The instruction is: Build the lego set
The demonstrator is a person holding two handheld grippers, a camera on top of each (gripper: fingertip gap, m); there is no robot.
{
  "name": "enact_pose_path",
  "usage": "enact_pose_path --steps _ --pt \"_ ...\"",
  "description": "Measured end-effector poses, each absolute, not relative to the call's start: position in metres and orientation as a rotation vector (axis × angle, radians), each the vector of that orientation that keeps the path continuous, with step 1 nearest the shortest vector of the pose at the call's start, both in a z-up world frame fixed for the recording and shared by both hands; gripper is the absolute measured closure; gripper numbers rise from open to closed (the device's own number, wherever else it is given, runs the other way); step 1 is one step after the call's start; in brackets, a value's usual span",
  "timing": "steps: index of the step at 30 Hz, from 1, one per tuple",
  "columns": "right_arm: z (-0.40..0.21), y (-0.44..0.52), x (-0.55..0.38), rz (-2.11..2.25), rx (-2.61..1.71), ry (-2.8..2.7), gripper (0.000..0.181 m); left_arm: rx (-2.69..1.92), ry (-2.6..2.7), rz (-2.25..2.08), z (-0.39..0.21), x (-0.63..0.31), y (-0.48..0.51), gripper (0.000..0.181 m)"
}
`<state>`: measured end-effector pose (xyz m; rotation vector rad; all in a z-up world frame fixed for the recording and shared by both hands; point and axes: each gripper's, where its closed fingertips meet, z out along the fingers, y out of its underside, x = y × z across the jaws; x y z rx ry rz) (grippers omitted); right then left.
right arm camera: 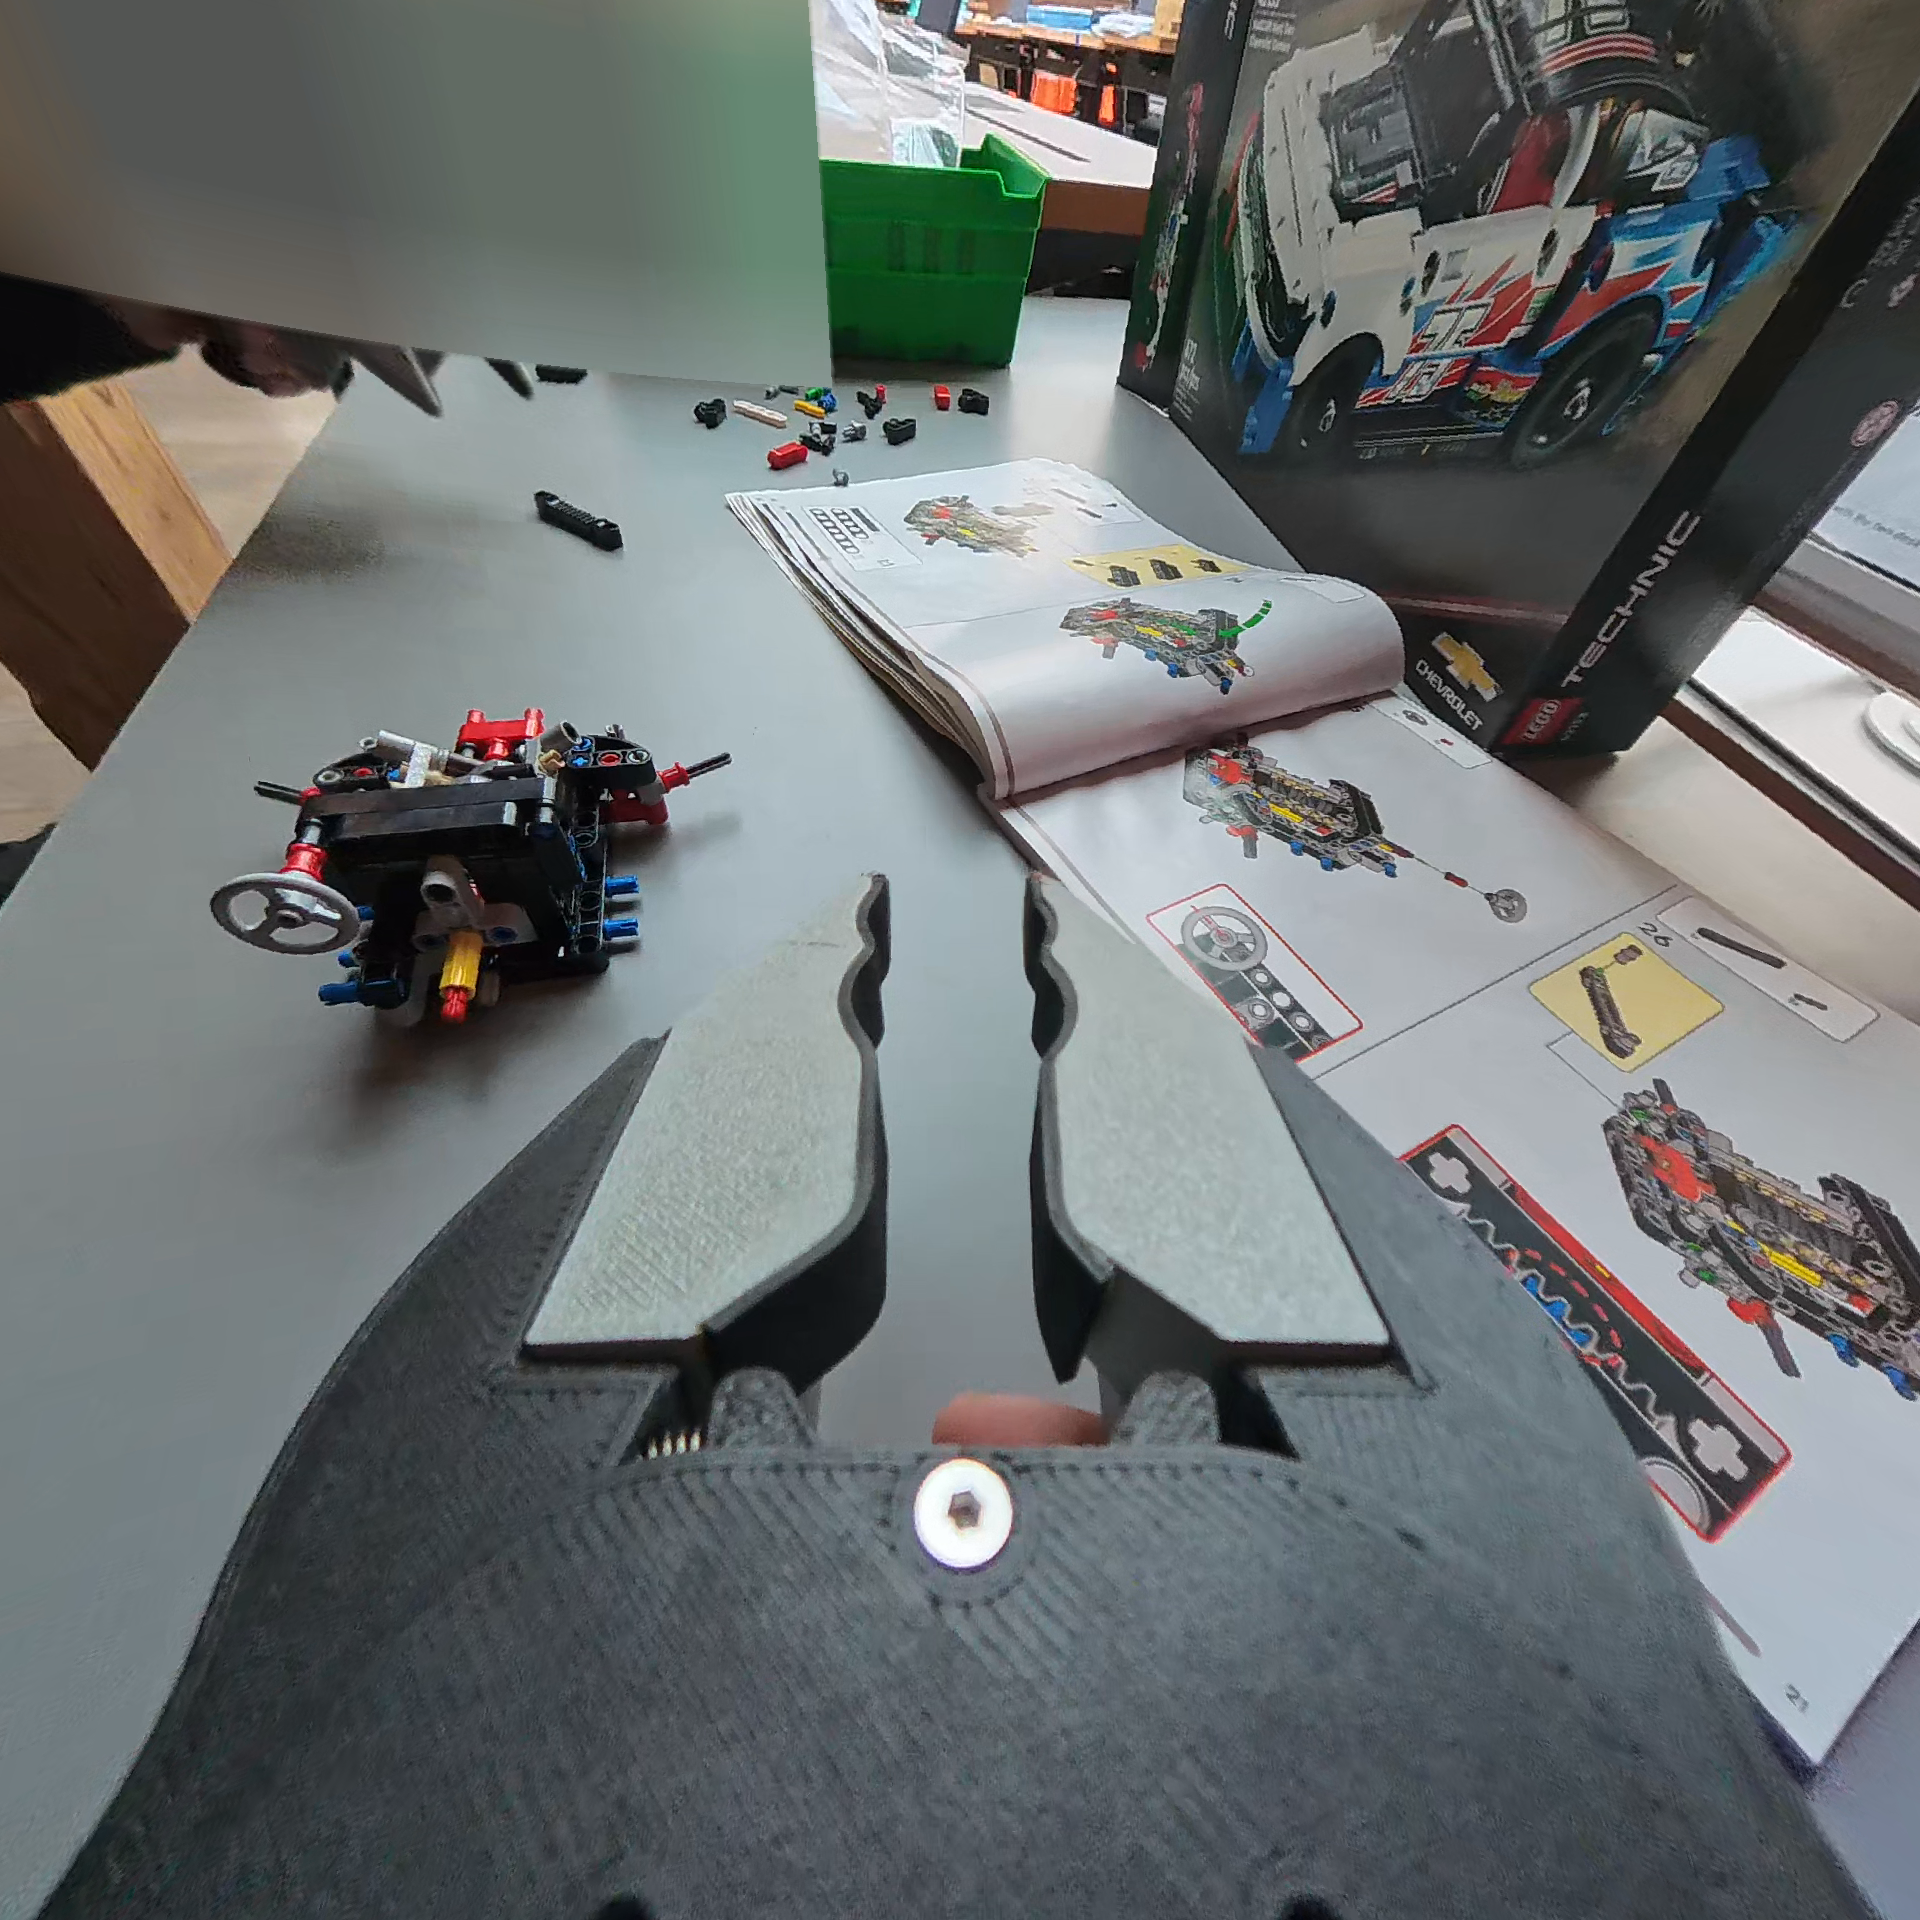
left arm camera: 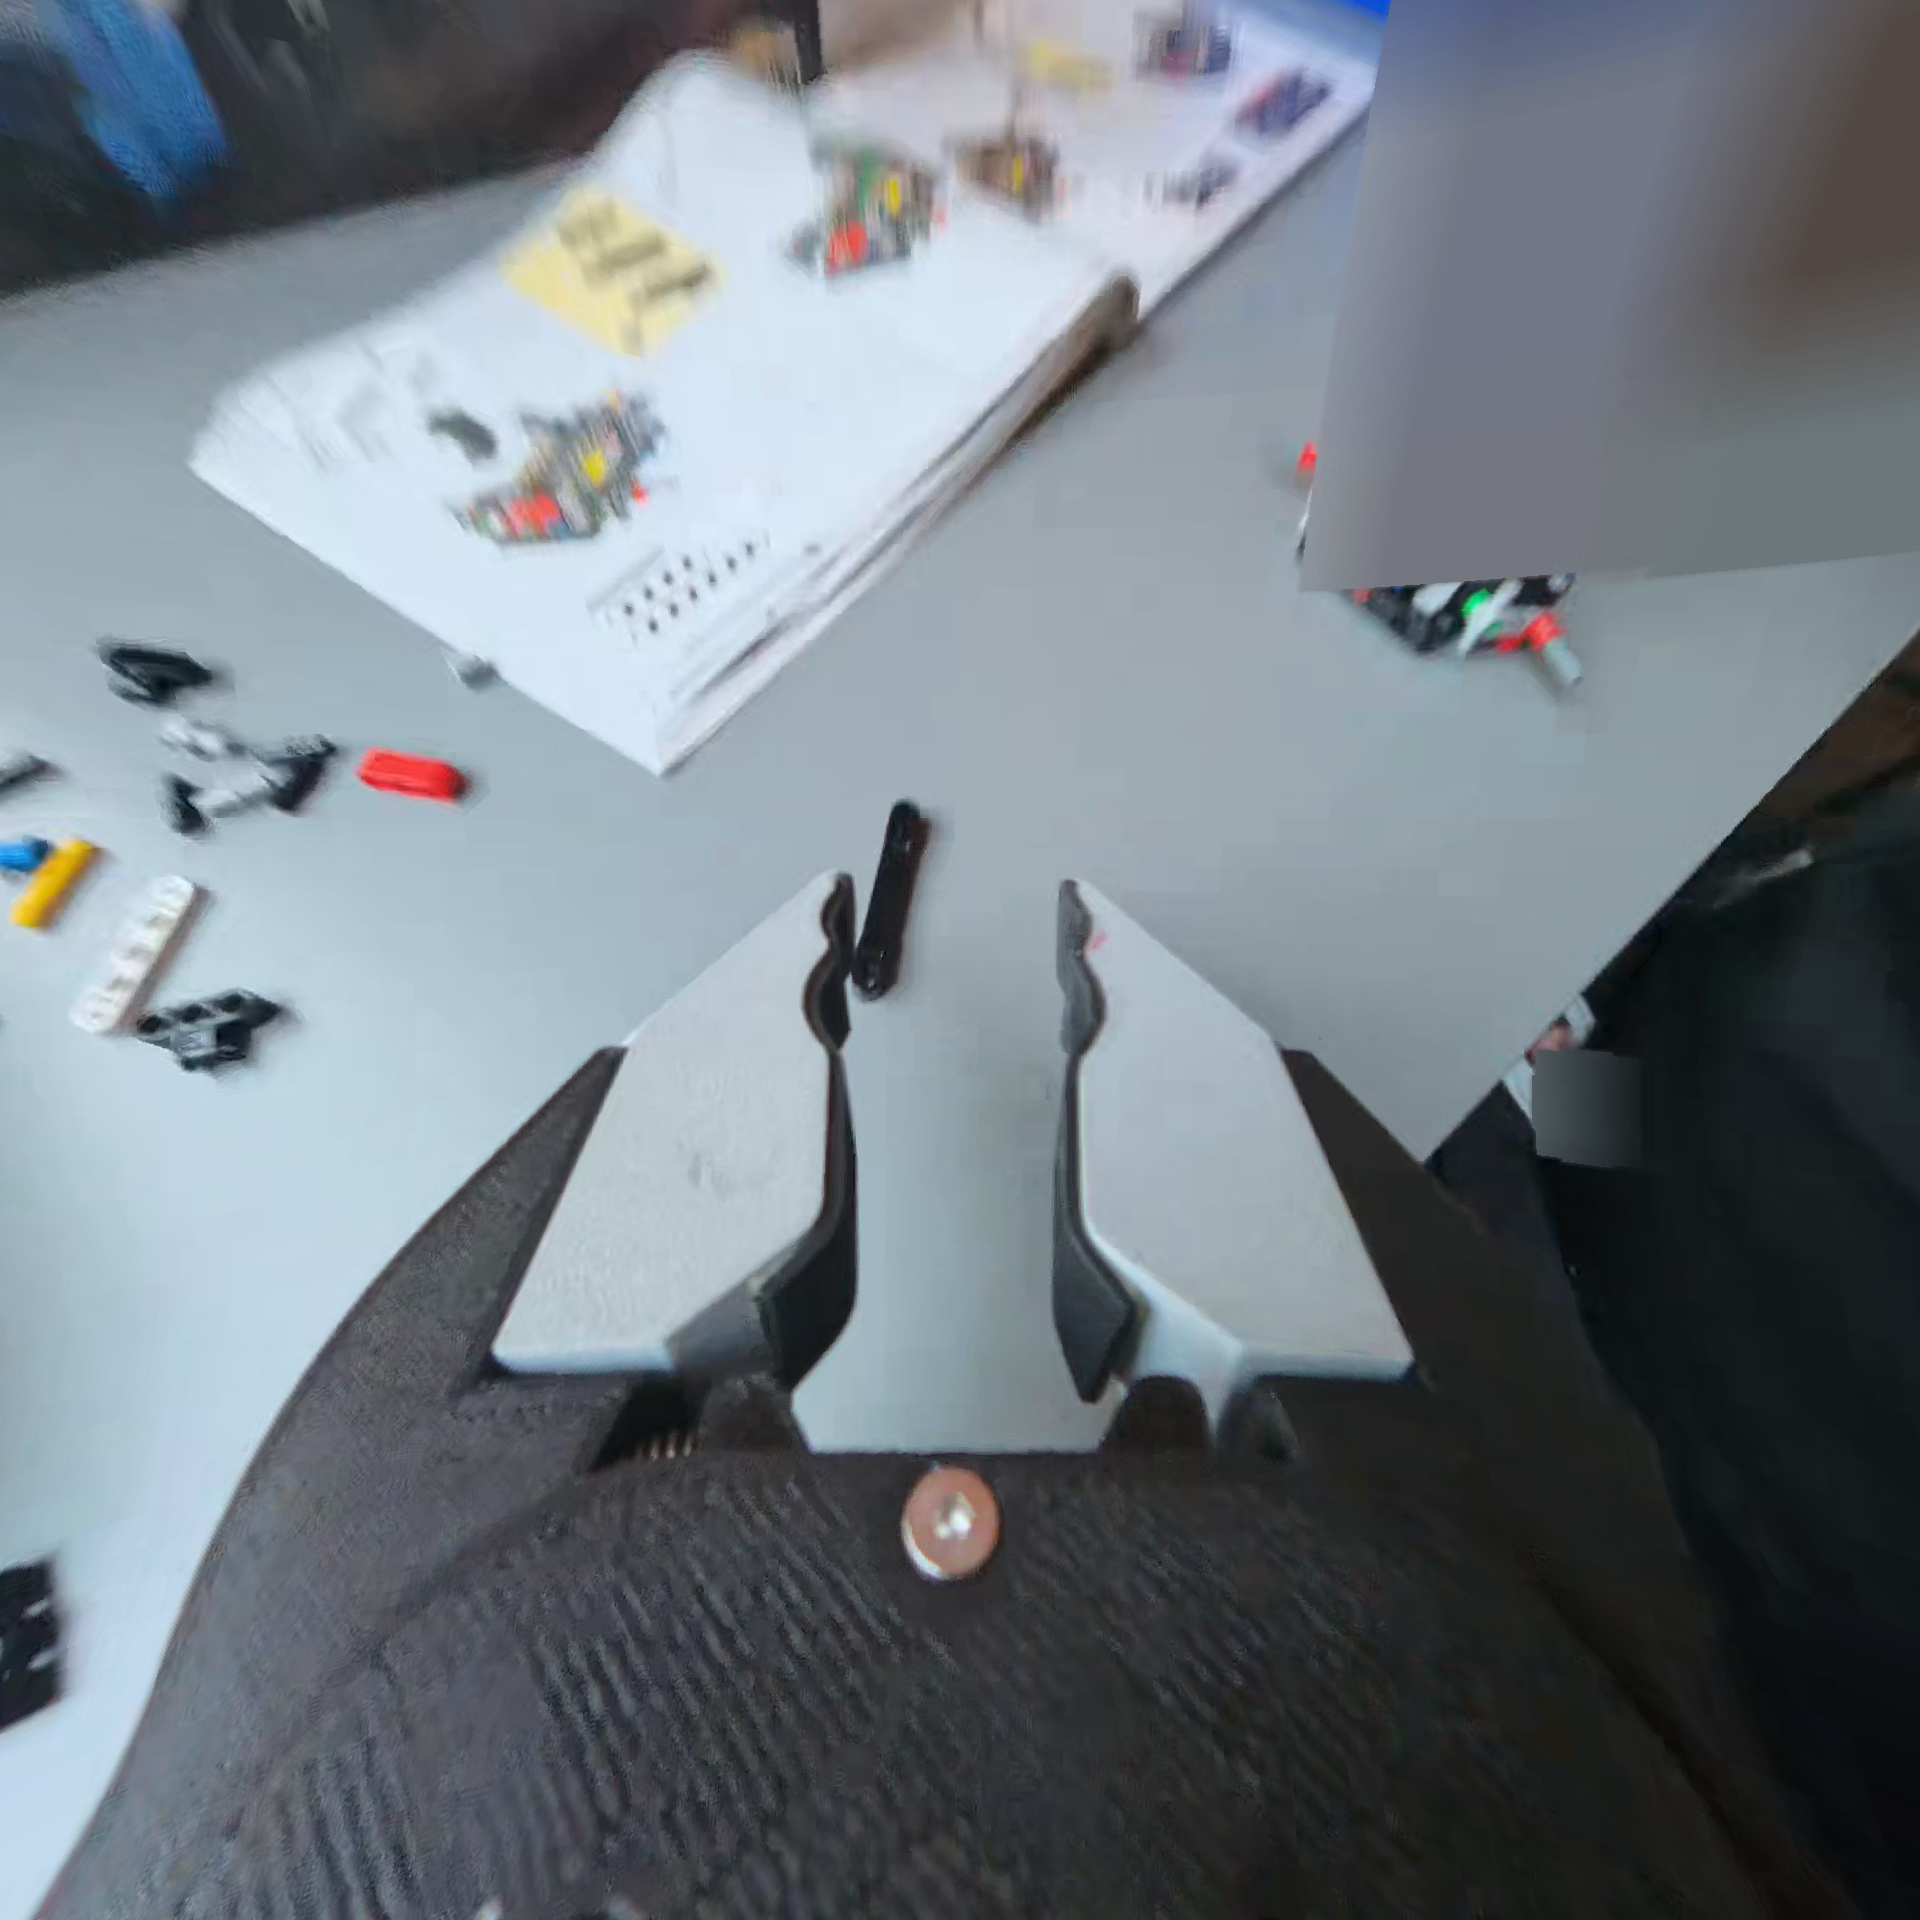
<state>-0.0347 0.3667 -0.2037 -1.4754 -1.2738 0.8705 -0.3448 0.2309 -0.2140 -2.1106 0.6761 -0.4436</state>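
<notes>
the left gripper [left arm camera: 951, 894] hangs over the grey surface [left arm camera: 1195, 831] with its jaws parted and holding nothing. 1 slim black lego beam [left arm camera: 888, 899] lies flat on the surface just inside the left jaw's tip, close against it; whether they touch i cannot tell. ahead of these jaws the surface is bare up to the open instruction booklet [left arm camera: 727, 395], and off to the right its edge cuts in on a slant. to the left of the jaws sit loose pieces, blurred: 1 red piece [left arm camera: 410, 774], 1 yellow piece [left arm camera: 52, 883], 1 white beam [left arm camera: 135, 951] and several black bits.

the right gripper [right arm camera: 956, 894] also has its jaws apart and empty, with bare grey surface between and ahead of them. the half-built lego assembly [right arm camera: 457, 862], black with 1 grey wheel on its near-left side, stands to the left of these jaws, apart from them. the booklet's open pages [right arm camera: 1455, 987] lie flat just right of the jaws and run under the right finger's outer side. farther ahead lies 1 black toothed beam [right arm camera: 578, 520], then a small scatter of mixed pieces [right arm camera: 831, 416]. beyond those stands 1 green bin [right arm camera: 925, 260], and 1 tall set box [right arm camera: 1507, 312] walls off the far right. the surface's left edge drops away to the floor.
</notes>
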Motion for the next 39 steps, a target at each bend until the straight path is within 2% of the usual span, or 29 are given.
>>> enact_pose_path --steps 2,5,6,7,8,15,19,23,26,34,36,37,39 --pt "-0.207 0.367 -0.037 0.862 -1.491 -1.292 0.158 -2.207 0.673 -0.404 -0.238 -0.357 0.244 0.136" --pt "-0.206 0.366 -0.037 0.839 -1.47 -1.293 0.159 -2.289 0.736 -0.412 -0.265 -0.358 0.247 0.147" --pt "-0.205 0.365 -0.037 0.839 -1.465 -1.294 0.16 -2.265 0.754 -0.439 -0.265 -0.353 0.248 0.154" --pt "-0.205 0.365 -0.037 0.84 -1.464 -1.293 0.16 -2.259 0.793 -0.455 -0.266 -0.35 0.246 0.171" --pt "-0.205 0.365 -0.037 0.843 -1.464 -1.292 0.161 -2.254 0.806 -0.445 -0.267 -0.349 0.248 0.176" --pt "-0.201 0.361 -0.036 0.864 -1.433 -1.292 0.165 -2.2 0.972 -0.514 -0.268 -0.285 0.277 0.176" --pt "-0.203 0.358 -0.035 0.895 -1.446 -1.31 0.159 -2.157 1.079 -0.531 -0.269 -0.231 0.298 0.176" --pt "-0.204 0.356 -0.03 0.899 -1.442 -1.318 0.158 -2.138 1.117 -0.541 -0.27 -0.214 0.306 0.176" --pt "-0.202 0.357 -0.028 0.919 -1.442 -1.308 0.158 -2.142 1.097 -0.557 -0.269 -0.217 0.302 0.163" --pt "-0.212 0.359 -0.032 0.932 -1.519 -1.346 0.125 -2.161 0.838 -0.568 -0.252 -0.26 0.277 0.137" --pt "-0.216 0.366 -0.034 0.894 -1.557 -1.331 0.103 -2.158 0.754 -0.517 -0.243 -0.289 0.265 0.145" --pt "-0.218 0.37 -0.035 0.871 -1.571 -1.323 0.097 -2.153 0.708 -0.468 -0.239 -0.307 0.26 0.148" --pt "-0.222 0.373 -0.037 0.84 -1.592 -1.332 0.101 -2.131 0.628 -0.366 -0.228 -0.347 0.248 0.157"
